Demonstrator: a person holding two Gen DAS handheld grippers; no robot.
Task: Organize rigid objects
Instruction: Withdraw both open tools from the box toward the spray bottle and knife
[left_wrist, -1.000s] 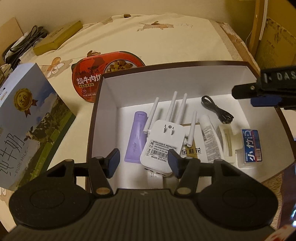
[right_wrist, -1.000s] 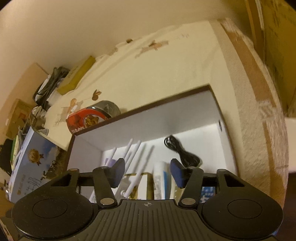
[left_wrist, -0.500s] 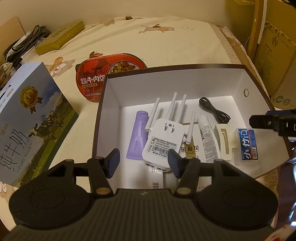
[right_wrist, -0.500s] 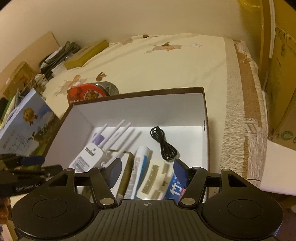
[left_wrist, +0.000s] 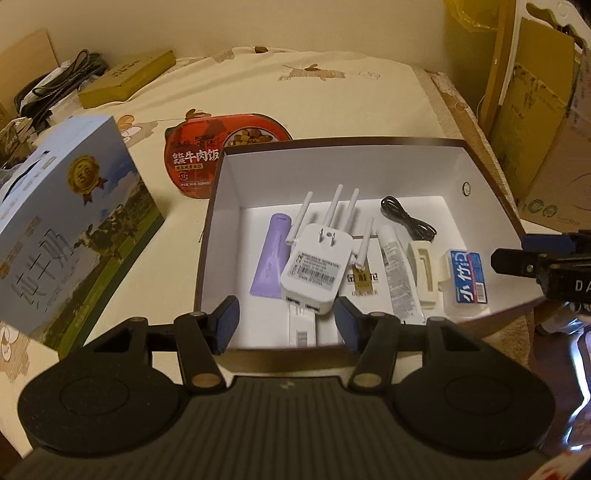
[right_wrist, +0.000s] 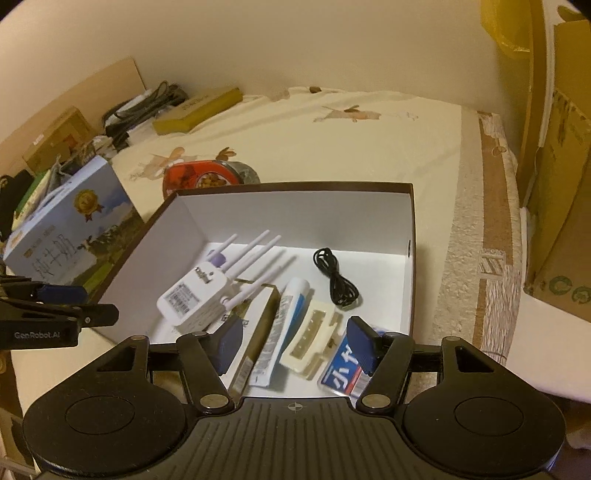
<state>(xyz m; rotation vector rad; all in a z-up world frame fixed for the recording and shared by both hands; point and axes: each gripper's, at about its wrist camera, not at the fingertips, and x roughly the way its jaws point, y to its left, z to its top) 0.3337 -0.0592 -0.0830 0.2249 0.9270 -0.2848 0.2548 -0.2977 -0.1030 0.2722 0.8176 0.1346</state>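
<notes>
An open box (left_wrist: 332, 142) with a brown rim and white inside sits on the cartoon-print cloth. It holds a white plug-in repeater (left_wrist: 317, 266) with antennas, a purple tube (left_wrist: 273, 258), a gold-and-white pack (left_wrist: 362, 284), a white tube (left_wrist: 397, 273), a cream hair clip (left_wrist: 424, 269), a blue-labelled case (left_wrist: 469, 280) and a coiled black cable (left_wrist: 406, 221). My left gripper (left_wrist: 286, 325) hangs open over the box's near edge, empty. My right gripper (right_wrist: 291, 343) is open above the hair clip (right_wrist: 310, 339) and the case (right_wrist: 341, 373), touching nothing.
A blue milk carton box (left_wrist: 66, 229) stands left of the open box. A red meal bowl (left_wrist: 221, 144) lies behind its far left corner. An olive flat box (left_wrist: 125, 79) and tangled cables lie at the back left. Cardboard boxes (left_wrist: 535, 92) stand off the right edge.
Both grippers have drawn back from the box, so more of it shows. The right gripper rolled level, slid down the box's right side, and its jaws stand slightly wider.
</notes>
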